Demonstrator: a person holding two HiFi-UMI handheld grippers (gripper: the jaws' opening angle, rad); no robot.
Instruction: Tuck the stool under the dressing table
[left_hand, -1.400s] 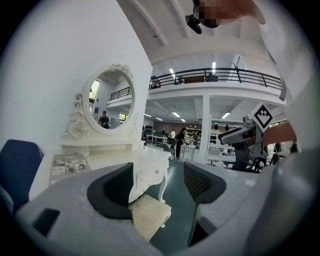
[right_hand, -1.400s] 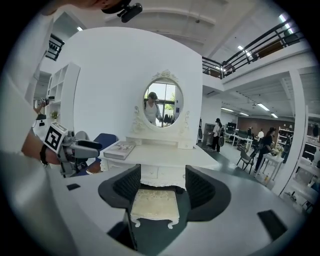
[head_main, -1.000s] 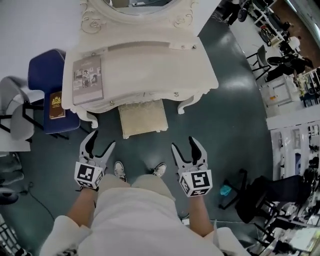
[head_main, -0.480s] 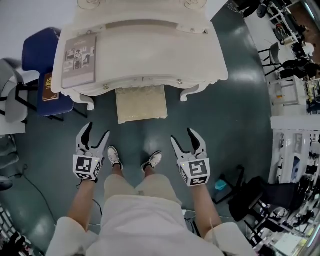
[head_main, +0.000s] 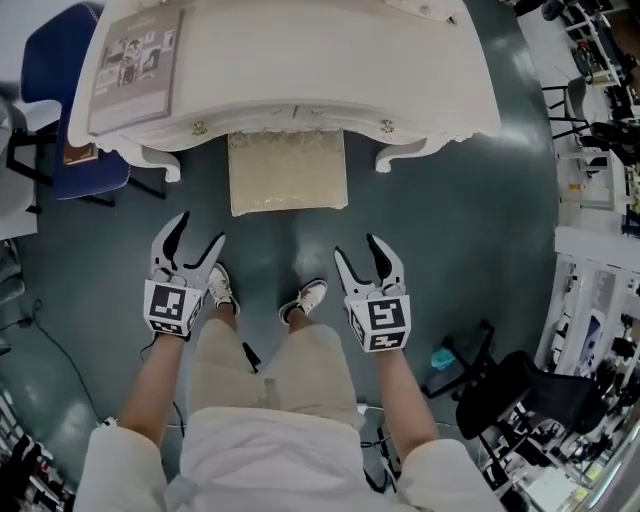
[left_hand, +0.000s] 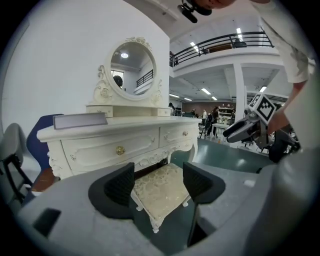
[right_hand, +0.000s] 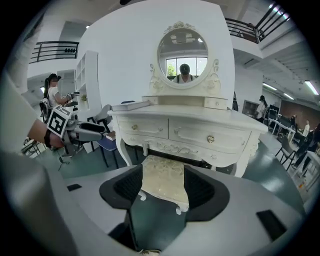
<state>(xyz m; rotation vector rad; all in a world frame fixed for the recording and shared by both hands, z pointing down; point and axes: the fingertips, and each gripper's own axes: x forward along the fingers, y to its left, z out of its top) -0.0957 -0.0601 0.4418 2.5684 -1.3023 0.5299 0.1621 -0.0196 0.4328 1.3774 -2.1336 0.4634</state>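
The cream cushioned stool (head_main: 287, 172) stands on the floor with its far end under the front edge of the white dressing table (head_main: 300, 70). My left gripper (head_main: 198, 232) hangs open over the floor, short of the stool's near left corner and apart from it. My right gripper (head_main: 357, 250) is near the stool's right corner, also apart; its jaws are closing slightly with nothing between them. In the left gripper view the stool (left_hand: 161, 187) shows beyond the open jaws (left_hand: 158, 180). In the right gripper view the stool (right_hand: 165, 182) lies beyond that gripper (right_hand: 162, 187).
A blue chair (head_main: 60, 100) stands left of the table, with a book (head_main: 130, 60) lying on the tabletop. A black office chair (head_main: 510, 390) is at the right. The person's shoes (head_main: 305, 298) stand between the grippers. A round mirror (right_hand: 182, 52) tops the table.
Both grippers have sunk lower. The head view has shifted, so the table and stool now look larger and sit higher in the frame. The stool has not moved.
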